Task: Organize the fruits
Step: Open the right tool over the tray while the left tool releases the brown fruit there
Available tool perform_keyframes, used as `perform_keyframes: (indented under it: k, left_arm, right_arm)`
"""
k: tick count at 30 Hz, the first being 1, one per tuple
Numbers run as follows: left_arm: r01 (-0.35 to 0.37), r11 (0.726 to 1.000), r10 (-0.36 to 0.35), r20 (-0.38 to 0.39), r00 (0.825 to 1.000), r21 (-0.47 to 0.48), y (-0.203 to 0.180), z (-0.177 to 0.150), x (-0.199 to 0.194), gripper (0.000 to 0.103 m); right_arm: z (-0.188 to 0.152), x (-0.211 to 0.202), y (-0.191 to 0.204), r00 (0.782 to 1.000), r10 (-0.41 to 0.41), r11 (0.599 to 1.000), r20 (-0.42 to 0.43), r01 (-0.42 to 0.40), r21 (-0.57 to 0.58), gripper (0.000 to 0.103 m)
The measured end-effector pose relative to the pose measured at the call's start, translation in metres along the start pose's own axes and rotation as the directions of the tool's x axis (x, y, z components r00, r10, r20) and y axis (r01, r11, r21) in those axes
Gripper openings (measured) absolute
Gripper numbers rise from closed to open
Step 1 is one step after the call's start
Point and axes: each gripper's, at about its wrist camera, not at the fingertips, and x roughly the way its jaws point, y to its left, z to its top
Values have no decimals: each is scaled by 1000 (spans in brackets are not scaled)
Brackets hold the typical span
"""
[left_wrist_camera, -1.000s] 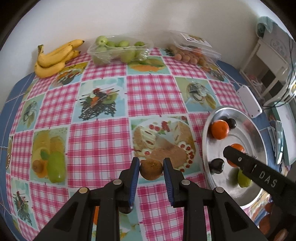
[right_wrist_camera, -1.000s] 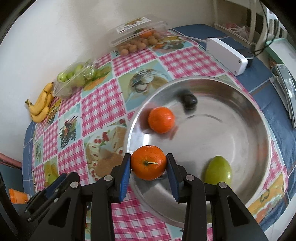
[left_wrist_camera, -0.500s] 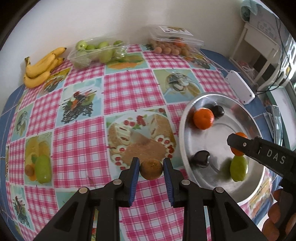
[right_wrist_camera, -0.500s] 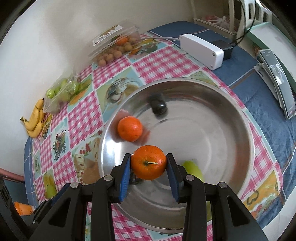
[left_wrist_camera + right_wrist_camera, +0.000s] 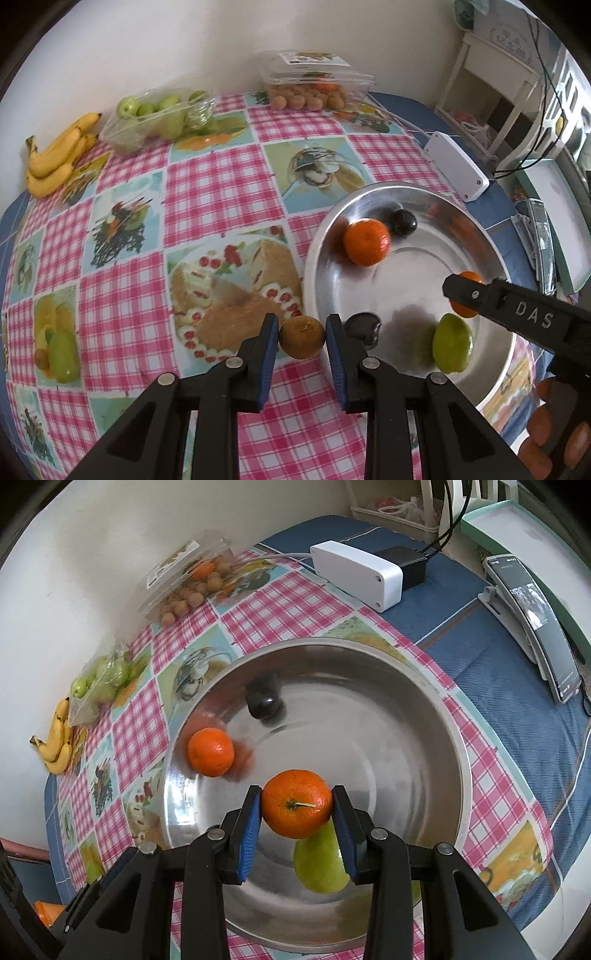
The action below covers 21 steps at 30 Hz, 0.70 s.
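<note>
- Your left gripper (image 5: 302, 338) pinches a kiwi (image 5: 301, 337), just outside the bowl (image 5: 491, 254) rim.
- Your right gripper (image 5: 296, 805) pinches an orange (image 5: 296, 803) over the bowl.
- Step: carrying fruit in.
- Next: lower the orange clear of the pear (image 5: 319, 864), spread the jaws.

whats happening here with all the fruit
A person is sorting fruit into a metal bowl using two handheld grippers. The right gripper holds an orange over the bowl, above a green fruit. The left gripper holds a brown kiwi-like fruit just outside the bowl's rim. Another orange and a dark plum-like fruit already lie inside.
</note>
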Motion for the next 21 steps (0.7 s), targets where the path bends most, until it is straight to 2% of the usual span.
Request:
perform_keyframes:
  k: [21]
  left_arm:
    - [30, 997, -34, 45, 998, 77, -27, 18, 25, 29]
  right_arm:
    - [3, 13, 8, 1000, -9, 1000, -23, 9, 9, 40]
